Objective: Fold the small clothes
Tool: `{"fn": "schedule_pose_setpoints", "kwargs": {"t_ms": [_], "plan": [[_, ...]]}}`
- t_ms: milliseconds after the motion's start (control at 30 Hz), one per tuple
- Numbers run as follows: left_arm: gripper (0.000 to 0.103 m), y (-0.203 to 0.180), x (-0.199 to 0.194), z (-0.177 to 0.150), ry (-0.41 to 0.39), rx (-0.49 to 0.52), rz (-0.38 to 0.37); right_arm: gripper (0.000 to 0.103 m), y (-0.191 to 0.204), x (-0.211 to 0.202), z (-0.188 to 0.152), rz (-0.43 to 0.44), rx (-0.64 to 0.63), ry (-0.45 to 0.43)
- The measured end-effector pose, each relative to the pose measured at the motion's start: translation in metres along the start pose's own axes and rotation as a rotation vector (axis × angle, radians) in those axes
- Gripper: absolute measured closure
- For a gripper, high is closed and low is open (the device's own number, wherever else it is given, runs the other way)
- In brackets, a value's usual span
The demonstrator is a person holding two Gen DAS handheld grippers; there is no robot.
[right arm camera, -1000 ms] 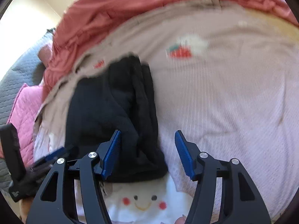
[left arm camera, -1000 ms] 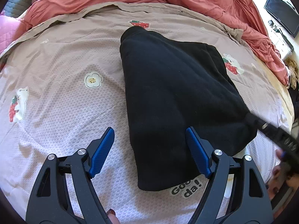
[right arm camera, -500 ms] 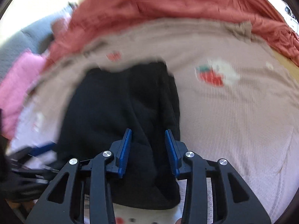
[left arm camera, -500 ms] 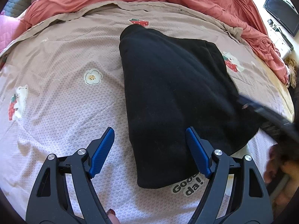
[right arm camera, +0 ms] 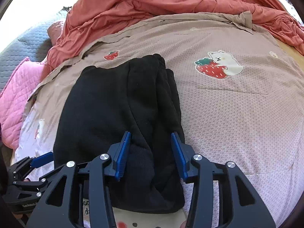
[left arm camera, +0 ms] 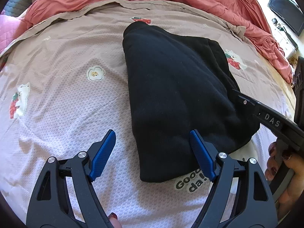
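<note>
The black garment [left arm camera: 176, 98] lies folded on the bedspread [left arm camera: 66, 104], a light, textured cover printed with strawberries, bears and flowers. In the left wrist view the garment narrows toward its far end and widens toward the near edge, where it partly covers a printed patch with dark lettering [left arm camera: 190, 180].

The left gripper [left arm camera: 153, 153] has its fingers spread wide. Its left blue pad [left arm camera: 103, 153] is over bare bedspread; its right blue pad [left arm camera: 202, 154] is over the near portion of the garment. Nothing is clamped between them.

The right gripper [right arm camera: 151, 153] has its fingers part-way apart, straddling a raised fold of the garment [right arm camera: 121, 114] near its right edge. Both blue pads [right arm camera: 122, 154] sit close against the fabric; whether they press it cannot be determined. In the left wrist view this gripper [left arm camera: 266, 117] enters from the right, held by a hand [left arm camera: 283, 171] with dark nail polish.

A crumpled red quilt [right arm camera: 171, 1] lies along the far side of the bedspread. A pink quilted blanket [right arm camera: 17, 95] lies at the left. A dark screen [left arm camera: 286, 12] stands beyond the bed at the right.
</note>
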State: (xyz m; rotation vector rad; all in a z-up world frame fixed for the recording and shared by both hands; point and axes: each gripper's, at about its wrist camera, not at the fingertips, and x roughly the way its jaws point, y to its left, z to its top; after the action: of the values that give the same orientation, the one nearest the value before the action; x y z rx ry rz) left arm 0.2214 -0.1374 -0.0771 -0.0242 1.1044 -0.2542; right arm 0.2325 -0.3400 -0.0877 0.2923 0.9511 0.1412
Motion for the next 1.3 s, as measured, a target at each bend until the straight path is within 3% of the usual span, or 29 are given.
{"fn": "schedule_pose_setpoints", "kwargs": {"t_ms": [167,233,367,533,733,967,1133,1300], "plan": [[0.031,0.001,-0.005,-0.004,0.008,0.005,0.013,0.052,0.001,-0.009,0.0,0.014,-0.002,-0.026],[0.031,0.002,-0.009,-0.006,0.01,0.005,0.022,0.035,0.004,-0.017,-0.001,0.003,-0.015,-0.053],[0.031,0.002,-0.017,-0.008,0.007,0.012,0.038,0.027,0.004,-0.032,-0.004,-0.019,-0.024,-0.112],[0.025,0.001,-0.032,-0.009,-0.01,0.003,0.042,0.006,-0.002,-0.053,-0.008,-0.032,0.026,-0.176],[0.01,0.003,-0.054,-0.009,-0.051,0.005,0.051,0.005,0.005,-0.089,-0.016,-0.062,0.009,-0.326],[0.01,0.004,-0.081,-0.01,-0.116,0.015,0.055,0.005,0.025,-0.125,-0.031,-0.122,-0.071,-0.473],[0.01,0.01,-0.099,-0.015,-0.152,0.02,0.064,0.005,0.033,-0.145,-0.04,-0.122,-0.108,-0.496],[0.01,0.019,-0.113,-0.023,-0.184,0.006,0.071,0.005,0.04,-0.163,-0.05,-0.111,-0.116,-0.448]]}}
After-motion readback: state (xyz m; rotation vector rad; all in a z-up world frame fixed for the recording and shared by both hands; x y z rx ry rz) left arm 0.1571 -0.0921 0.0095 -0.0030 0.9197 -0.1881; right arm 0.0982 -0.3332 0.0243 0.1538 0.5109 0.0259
